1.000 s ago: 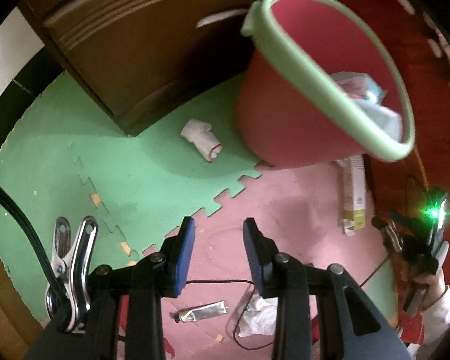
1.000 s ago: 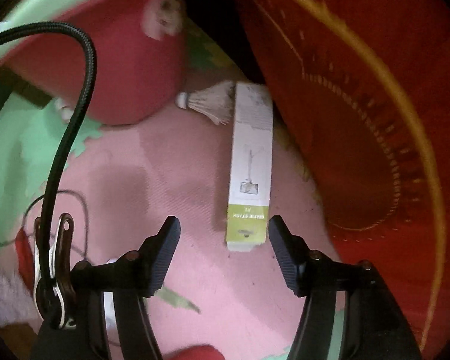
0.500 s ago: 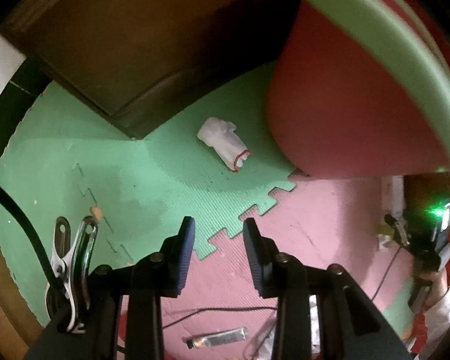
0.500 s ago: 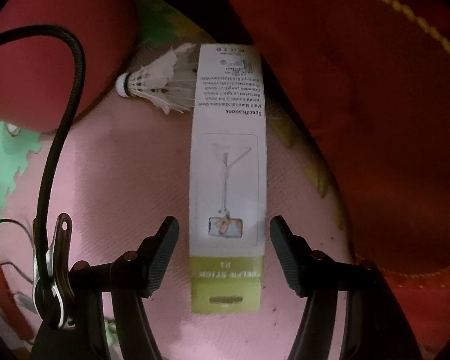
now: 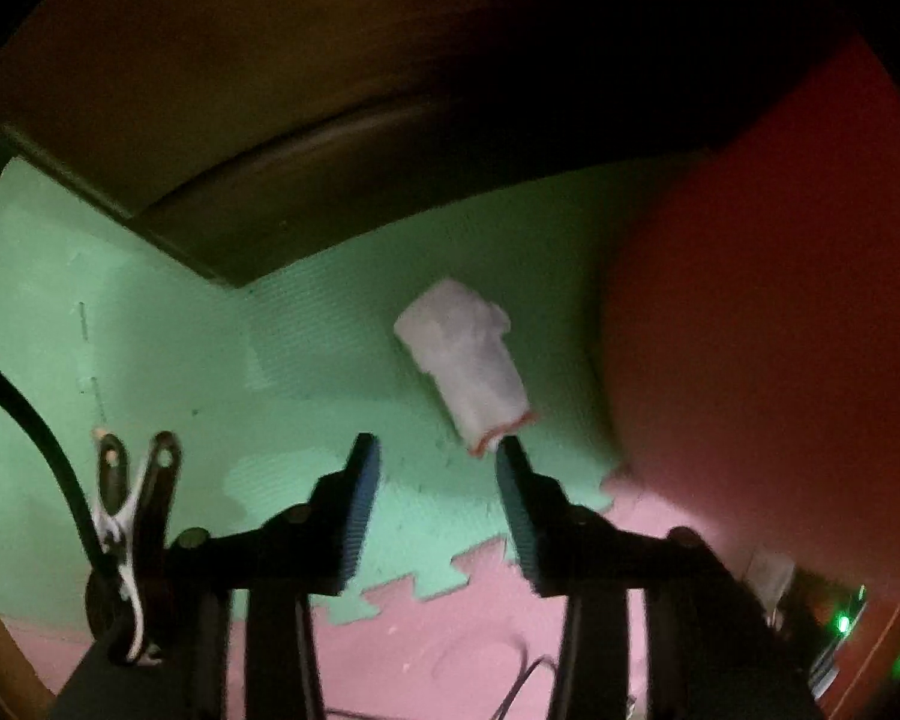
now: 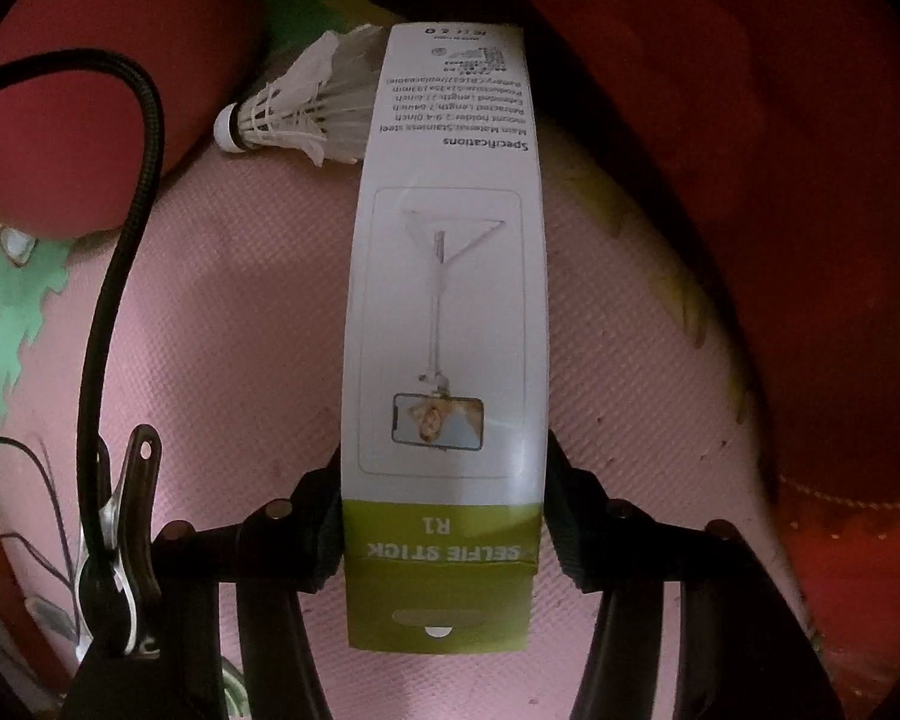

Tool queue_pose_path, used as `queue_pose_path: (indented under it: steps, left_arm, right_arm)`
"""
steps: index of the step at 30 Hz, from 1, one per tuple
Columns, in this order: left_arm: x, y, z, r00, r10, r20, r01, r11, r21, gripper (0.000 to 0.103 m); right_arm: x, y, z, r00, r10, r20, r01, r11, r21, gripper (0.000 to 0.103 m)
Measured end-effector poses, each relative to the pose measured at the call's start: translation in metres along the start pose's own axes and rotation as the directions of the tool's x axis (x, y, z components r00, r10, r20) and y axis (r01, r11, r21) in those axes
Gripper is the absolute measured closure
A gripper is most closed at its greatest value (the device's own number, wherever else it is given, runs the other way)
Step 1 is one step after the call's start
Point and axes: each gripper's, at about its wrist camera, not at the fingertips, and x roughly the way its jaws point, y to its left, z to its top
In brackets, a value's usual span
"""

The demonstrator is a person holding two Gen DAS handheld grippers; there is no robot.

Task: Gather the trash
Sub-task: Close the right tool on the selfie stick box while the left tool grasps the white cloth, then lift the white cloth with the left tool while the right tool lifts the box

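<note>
A crumpled white paper wad with a red rim (image 5: pixel 462 372) lies on the green foam mat (image 5: pixel 150 360), beside the red bin (image 5: pixel 780 330). My left gripper (image 5: pixel 435 444) points down just short of the wad. Its blue-padded jaws are opening with nothing between them, and the right fingertip (image 5: pixel 507 456) is close to the wad's lower end. A white and green selfie stick box (image 6: pixel 444 300) lies on the pink mat (image 6: pixel 240 330). My right gripper (image 6: pixel 444 456) straddles the box near its green end, its jaws closing, with the pads against both long edges.
A feather shuttlecock (image 6: pixel 306 114) lies against the box's far end, next to the red bin (image 6: pixel 90 90). Dark wooden furniture (image 5: pixel 390 120) stands behind the green mat. Red cloth (image 6: pixel 780 210) borders the pink mat on the right. Thin cables (image 6: pixel 24 480) trail at the lower left.
My left gripper sank toward the white wad and its jaws widened; the bin slid to the right edge. My right gripper came down over the box and narrowed onto it.
</note>
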Motion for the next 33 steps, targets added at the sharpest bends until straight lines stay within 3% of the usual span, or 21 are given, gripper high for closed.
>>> queue_pose_path:
  steps: [9, 17, 21, 26, 29, 33]
  left_arm:
    - [0.033, 0.014, 0.015, 0.996, -0.091, -0.011, 0.087, 0.979, -0.183, 0.058]
    - [0.048, -0.003, 0.022, 1.0, -0.026, 0.001, 0.026, 0.992, -0.124, 0.058]
    - [0.057, -0.004, 0.021, 1.0, -0.002, -0.001, 0.002, 0.993, -0.12, 0.057]
    - [0.059, -0.017, 0.02, 0.996, 0.085, -0.004, -0.085, 0.995, -0.041, 0.057]
    - [0.057, -0.017, 0.017, 0.997, 0.072, -0.001, -0.072, 0.996, -0.056, 0.067]
    - [0.054, -0.018, 0.012, 0.997, 0.076, -0.001, -0.076, 0.997, 0.014, 0.081]
  right_arm:
    - [-0.009, 0.003, -0.017, 0.998, 0.001, 0.062, 0.001, 1.0, -0.025, 0.044]
    - [-0.014, 0.01, -0.022, 0.997, 0.002, 0.076, 0.0, 1.0, -0.03, 0.042]
    - [-0.017, -0.004, -0.011, 0.997, 0.007, 0.078, -0.004, 0.999, -0.04, 0.042]
    - [-0.017, -0.005, -0.005, 0.997, 0.006, 0.075, -0.003, 0.999, -0.041, 0.041]
    - [-0.01, -0.004, -0.005, 0.997, 0.009, 0.075, -0.005, 0.999, -0.042, 0.041]
    - [-0.007, -0.001, -0.006, 0.997, 0.008, 0.081, -0.004, 0.999, -0.044, 0.041]
